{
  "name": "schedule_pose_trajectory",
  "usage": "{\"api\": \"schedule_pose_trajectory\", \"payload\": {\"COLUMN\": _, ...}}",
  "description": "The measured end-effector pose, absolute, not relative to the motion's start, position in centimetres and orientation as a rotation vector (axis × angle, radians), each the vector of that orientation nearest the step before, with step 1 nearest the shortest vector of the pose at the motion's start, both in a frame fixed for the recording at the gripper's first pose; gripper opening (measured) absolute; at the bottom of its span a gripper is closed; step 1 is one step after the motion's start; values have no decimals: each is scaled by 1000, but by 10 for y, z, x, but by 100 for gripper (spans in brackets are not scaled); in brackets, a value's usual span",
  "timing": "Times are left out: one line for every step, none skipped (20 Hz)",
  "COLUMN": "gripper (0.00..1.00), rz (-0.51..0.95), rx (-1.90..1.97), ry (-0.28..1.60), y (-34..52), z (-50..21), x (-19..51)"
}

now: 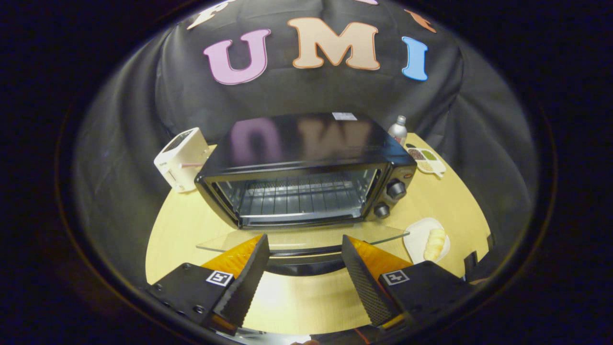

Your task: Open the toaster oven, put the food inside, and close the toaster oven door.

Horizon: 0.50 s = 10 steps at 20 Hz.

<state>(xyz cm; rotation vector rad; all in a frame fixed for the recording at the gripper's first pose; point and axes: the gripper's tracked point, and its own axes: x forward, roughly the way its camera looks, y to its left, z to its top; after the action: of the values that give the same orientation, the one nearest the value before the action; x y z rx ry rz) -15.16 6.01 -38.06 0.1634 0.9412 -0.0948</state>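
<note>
Setting: on a pale wooden table (pixel 445 201) in a black-draped booth, seen from a hand-held gripper looking forward and slightly down.
Toaster oven: a black toaster oven (pixel 306 167) sits mid-table, facing the gripper, with two knobs (pixel 390 199) on its right side.
Door: the glass door (pixel 301 237) is folded down flat toward the gripper, with its dark handle (pixel 304 263) at the near edge, so the wire rack (pixel 299 194) inside is exposed and bare.
Gripper: the gripper (pixel 305 270) hovers just above and in front of the lowered door.
Fingers: spread wide apart, holding nothing; the door handle shows between them.
Food: a pale piece of food (pixel 435 243), possibly pastry, lies on a white plate (pixel 415 235) to the right of the door, near the right finger, within easy reach of the oven mouth.
Other things: a white toaster (pixel 182 159) stands left of the oven; a bottle (pixel 397 129) and a small divided dish (pixel 427 162) sit behind it on the right.
Stage, as a judgement: opening looks done; the food is not yet inside, so picking it up likely comes next.
</note>
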Motion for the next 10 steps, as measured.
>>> {"api": "schedule_pose_trajectory", "payload": {"gripper": 97, "rz": -91, "rx": 149, "ry": 954, "y": 60, "z": -384, "x": -156}}
{"api": "schedule_pose_trajectory", "payload": {"gripper": 97, "rz": -86, "rx": 134, "ry": 963, "y": 60, "z": -387, "x": -161}}
{"api": "schedule_pose_trajectory", "payload": {"gripper": 97, "rz": -81, "rx": 120, "ry": 977, "y": 61, "z": -391, "x": -166}}
{"api": "schedule_pose_trajectory", "payload": {"gripper": 97, "rz": -75, "rx": 108, "ry": 993, "y": 62, "z": -397, "x": -171}}
{"api": "schedule_pose_trajectory", "payload": {"gripper": 97, "rz": -61, "rx": 97, "ry": 1021, "y": 65, "z": -405, "x": -176}}
{"api": "schedule_pose_trajectory", "payload": {"gripper": 97, "rz": -57, "rx": 81, "ry": 1043, "y": 65, "z": -415, "x": -182}}
{"api": "schedule_pose_trajectory", "payload": {"gripper": 97, "rz": -53, "rx": 68, "ry": 1060, "y": 65, "z": -423, "x": -185}}
{"api": "schedule_pose_trajectory", "payload": {"gripper": 97, "rz": -49, "rx": 62, "ry": 1077, "y": 65, "z": -432, "x": -187}}
{"api": "schedule_pose_trajectory", "payload": {"gripper": 97, "rz": -50, "rx": 64, "ry": 1092, "y": 66, "z": -441, "x": -188}}
{"api": "schedule_pose_trajectory", "payload": {"gripper": 97, "rz": -53, "rx": 69, "ry": 1113, "y": 66, "z": -451, "x": -191}}
